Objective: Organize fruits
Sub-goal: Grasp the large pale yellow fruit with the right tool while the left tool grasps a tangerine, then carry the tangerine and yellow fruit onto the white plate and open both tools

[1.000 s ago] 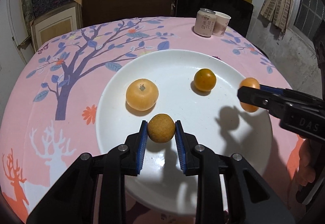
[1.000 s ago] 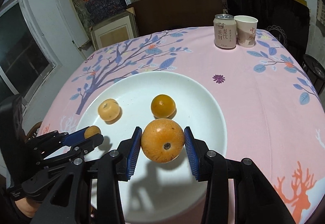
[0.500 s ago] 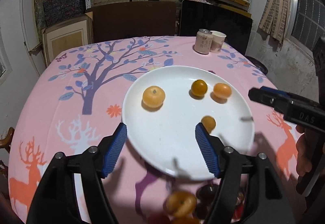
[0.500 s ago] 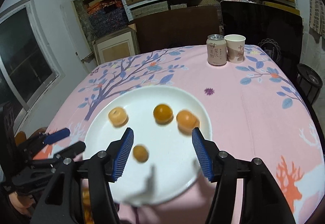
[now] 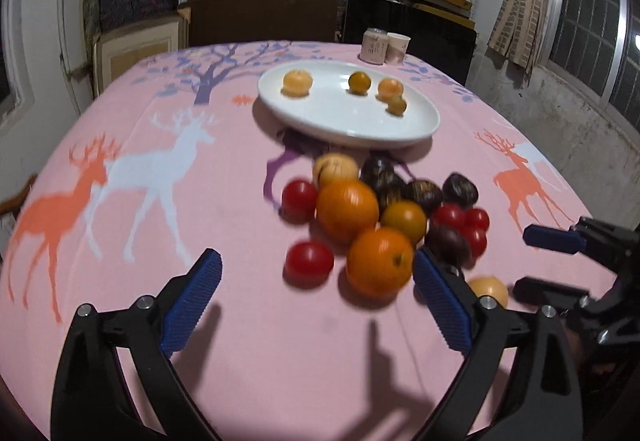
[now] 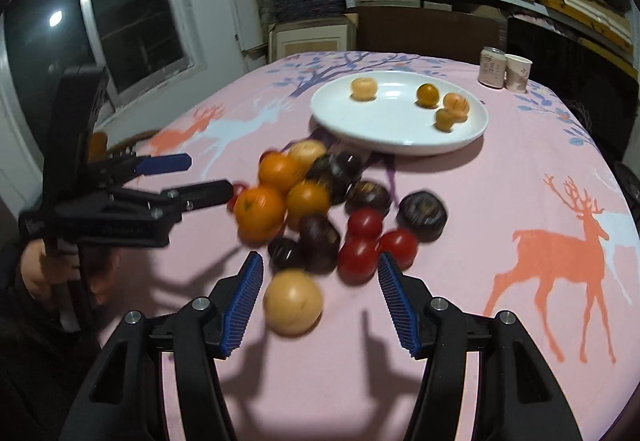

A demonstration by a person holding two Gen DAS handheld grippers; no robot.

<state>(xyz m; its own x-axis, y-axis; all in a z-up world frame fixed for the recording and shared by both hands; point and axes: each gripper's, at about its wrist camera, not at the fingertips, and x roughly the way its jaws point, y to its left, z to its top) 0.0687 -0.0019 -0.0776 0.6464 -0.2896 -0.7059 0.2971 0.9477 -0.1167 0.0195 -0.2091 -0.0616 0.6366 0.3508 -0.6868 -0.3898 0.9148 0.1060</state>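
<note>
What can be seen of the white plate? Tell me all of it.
The white plate is a wide, shallow, glossy round dish, ceramic by its look, lying flat on the pink printed tablecloth, beyond the pile of loose fruit. It holds four small yellow-orange fruits: a pale one alone on the left, a darker orange one near the middle, and two close together on the right. A can and a paper cup stand behind it. No hand-held gripper touches it.

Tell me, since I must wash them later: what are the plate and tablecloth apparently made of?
Plate: probably glazed ceramic, white and glossy with soft highlights, though melamine could look alike. Tablecloth: looks like matte printed fabric or vinyl; pink, with deer and tree patterns.
</note>
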